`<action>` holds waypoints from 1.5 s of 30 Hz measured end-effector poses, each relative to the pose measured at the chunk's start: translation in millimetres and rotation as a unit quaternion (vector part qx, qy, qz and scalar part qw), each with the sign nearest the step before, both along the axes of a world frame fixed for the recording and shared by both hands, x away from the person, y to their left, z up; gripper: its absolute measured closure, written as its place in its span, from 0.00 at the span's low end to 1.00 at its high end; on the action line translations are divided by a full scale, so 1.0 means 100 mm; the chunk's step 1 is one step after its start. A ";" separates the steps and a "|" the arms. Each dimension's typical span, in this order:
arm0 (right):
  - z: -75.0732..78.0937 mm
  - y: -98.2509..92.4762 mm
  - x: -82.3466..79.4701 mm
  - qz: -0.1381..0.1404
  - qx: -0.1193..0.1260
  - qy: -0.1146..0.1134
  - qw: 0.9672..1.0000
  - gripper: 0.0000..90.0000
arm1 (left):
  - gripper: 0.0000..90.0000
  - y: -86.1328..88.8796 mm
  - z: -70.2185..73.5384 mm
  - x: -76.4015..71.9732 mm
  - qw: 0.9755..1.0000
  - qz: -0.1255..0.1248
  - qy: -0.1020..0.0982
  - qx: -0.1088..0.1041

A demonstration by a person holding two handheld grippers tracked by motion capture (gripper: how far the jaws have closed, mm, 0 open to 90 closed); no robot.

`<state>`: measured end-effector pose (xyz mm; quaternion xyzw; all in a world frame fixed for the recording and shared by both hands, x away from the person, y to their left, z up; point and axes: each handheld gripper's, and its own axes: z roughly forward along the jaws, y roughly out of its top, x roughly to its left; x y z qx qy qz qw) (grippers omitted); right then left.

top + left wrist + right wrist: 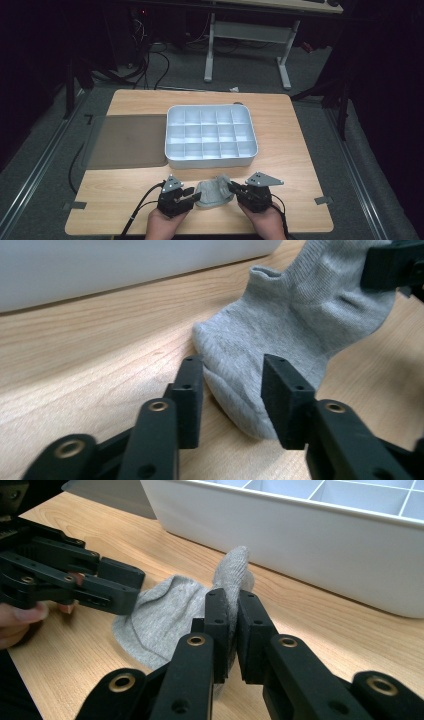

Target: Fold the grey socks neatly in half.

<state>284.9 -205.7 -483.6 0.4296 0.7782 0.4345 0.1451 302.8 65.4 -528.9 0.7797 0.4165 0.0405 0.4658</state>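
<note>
Where the person's two hands enter at the near edge of the wooden table (125, 200), each carries a black two-jaw gripper, and a grey sock (212, 194) lies between them on the wood. Seen from above, the left gripper (189, 196) sits at the sock's left end and the right gripper (232, 188) at its right end.

Along the right gripper's own jaws, the two black pads are clenched on a bunched fold of the sock (170, 615), with fabric pinched tight between them and a tube-like end of the sock standing up just beyond the pads. The rest of the sock spreads flat on the table toward the left gripper (122, 591), which is seen farther off with a hand behind it.

In the left gripper view, the jaws stand apart on either side of the sock's rounded end (240, 385); a gap shows beside each pad, so this claw is released, not gripping. The right gripper (395, 267) holds the far part of the sock lifted off the wood.

Just beyond the sock stands a white compartment tray (172, 150), its grid of cells bare. Left of the tray, touching its side, lies a flat grey mat (127, 141).
</note>
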 end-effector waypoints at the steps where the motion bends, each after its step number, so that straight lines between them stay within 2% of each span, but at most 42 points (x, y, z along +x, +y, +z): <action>1: 0.01 0.02 0.01 0.001 -0.005 -0.001 1.000 0.96 | 0.85 -0.02 0.00 0.00 1.000 0.001 -0.009 0.012; 7: 0.01 0.05 0.02 0.000 -0.010 -0.004 1.000 0.96 | 0.95 -0.02 0.00 -0.01 1.000 0.002 -0.014 0.010; 15: 0.05 0.14 0.05 0.007 -0.016 -0.013 1.000 0.96 | 0.98 0.00 0.02 -0.03 0.999 0.011 -0.031 0.002; 26: 0.10 0.25 0.07 0.016 -0.033 -0.022 0.999 0.96 | 0.98 0.04 0.04 -0.05 0.999 0.012 -0.040 -0.002; 34: 0.04 0.35 0.09 0.020 -0.052 -0.026 0.998 0.96 | 0.99 0.05 0.04 -0.04 0.999 0.012 -0.040 -0.003; 45: -0.08 0.56 0.11 0.046 -0.081 -0.019 0.995 0.95 | 0.99 0.04 0.03 -0.04 0.999 0.009 -0.040 -0.002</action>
